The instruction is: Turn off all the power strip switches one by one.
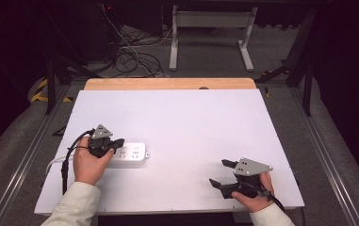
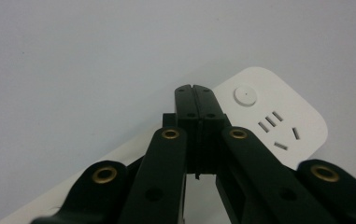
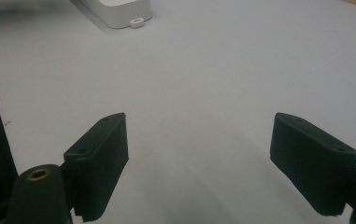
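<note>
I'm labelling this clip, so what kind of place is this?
Probably a lab or recording workspace: a white work table holding a power strip, loose cables on the grey floor behind it, and dark surroundings.

A: Bright, even light falls on the white table (image 1: pixel 177 117) from above; the room around it sinks into near black.

B: Shadows are soft and faint, with no glare. In the left gripper view the nearest black links blur at the bottom edge, and the right gripper view's foreground jaws look soft too.
</note>
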